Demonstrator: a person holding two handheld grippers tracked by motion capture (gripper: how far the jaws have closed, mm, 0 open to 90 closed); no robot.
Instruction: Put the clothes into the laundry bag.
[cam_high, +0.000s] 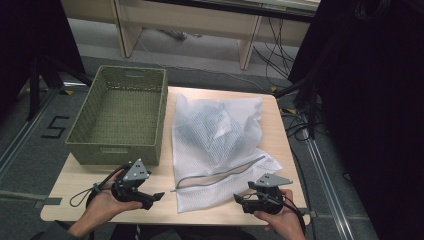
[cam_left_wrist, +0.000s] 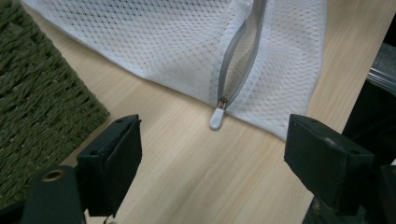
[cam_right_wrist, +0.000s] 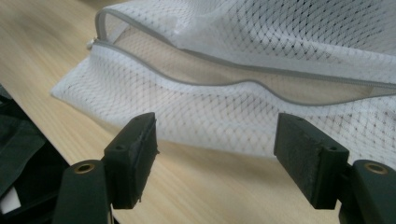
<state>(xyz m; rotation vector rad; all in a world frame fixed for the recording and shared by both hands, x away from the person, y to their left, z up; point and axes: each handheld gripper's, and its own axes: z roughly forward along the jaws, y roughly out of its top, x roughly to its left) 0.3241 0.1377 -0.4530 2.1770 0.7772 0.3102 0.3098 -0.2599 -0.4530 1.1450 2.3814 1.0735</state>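
Only a black "5" marked on the floor (cam_high: 54, 127), left of table.

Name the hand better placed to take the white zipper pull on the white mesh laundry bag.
Left. The left gripper points its open jaws straight at the white zipper pull of the white mesh laundry bag. The right gripper faces the bag's near edge, far from the pull.
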